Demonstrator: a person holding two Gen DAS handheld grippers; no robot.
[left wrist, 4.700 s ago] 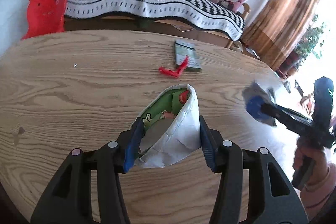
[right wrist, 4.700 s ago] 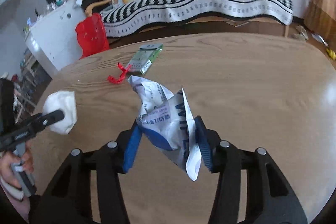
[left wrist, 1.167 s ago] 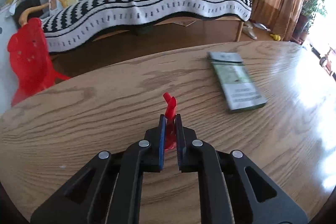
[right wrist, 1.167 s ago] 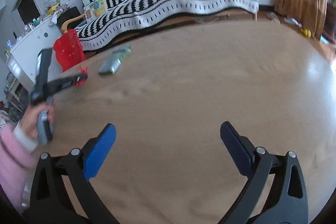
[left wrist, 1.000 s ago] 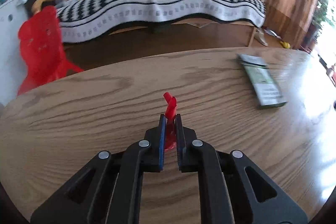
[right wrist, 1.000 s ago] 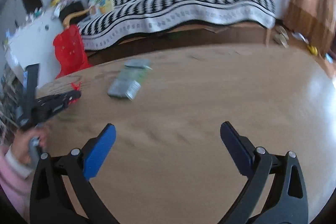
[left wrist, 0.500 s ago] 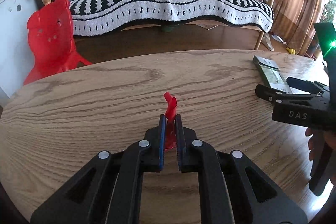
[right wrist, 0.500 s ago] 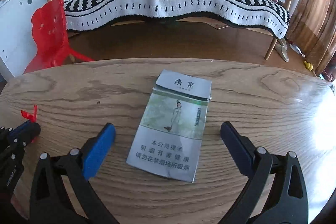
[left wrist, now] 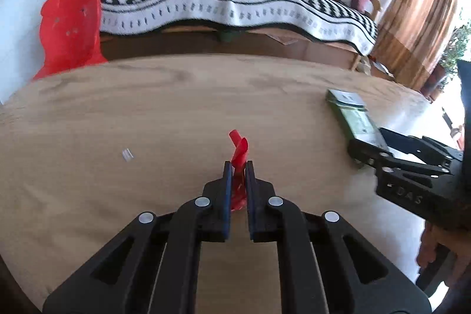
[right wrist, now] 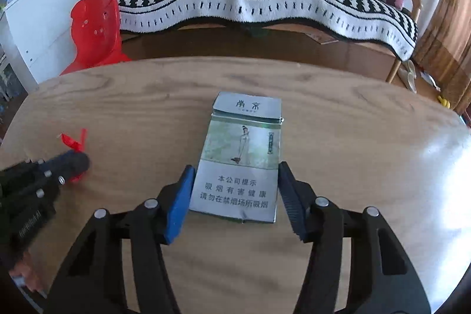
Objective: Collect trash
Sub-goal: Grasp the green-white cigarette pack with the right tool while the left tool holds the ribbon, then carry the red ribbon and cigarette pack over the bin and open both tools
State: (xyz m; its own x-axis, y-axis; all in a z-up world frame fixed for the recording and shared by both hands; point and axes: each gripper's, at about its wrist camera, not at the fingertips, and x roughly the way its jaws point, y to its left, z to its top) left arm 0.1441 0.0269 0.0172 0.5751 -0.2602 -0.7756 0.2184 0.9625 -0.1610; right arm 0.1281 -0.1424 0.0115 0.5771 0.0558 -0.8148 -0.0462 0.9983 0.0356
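One flat grey-green cigarette pack, Chinese print, slightly dented.

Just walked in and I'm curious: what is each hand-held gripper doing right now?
Left hand-held gripper: shut on the red scrap.
Right hand-held gripper: jaws closing around the cigarette pack; cannot tell whether the pads press it yet.

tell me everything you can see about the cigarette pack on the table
The cigarette pack is a flat, card-like box, grey-green, with a standing figure printed mid-face and Chinese text on its lid and lower panel. Its lid edge looks slightly torn. It lies face up on the wooden table, between the fingers of the right gripper, whose jaws are closing around its near end.
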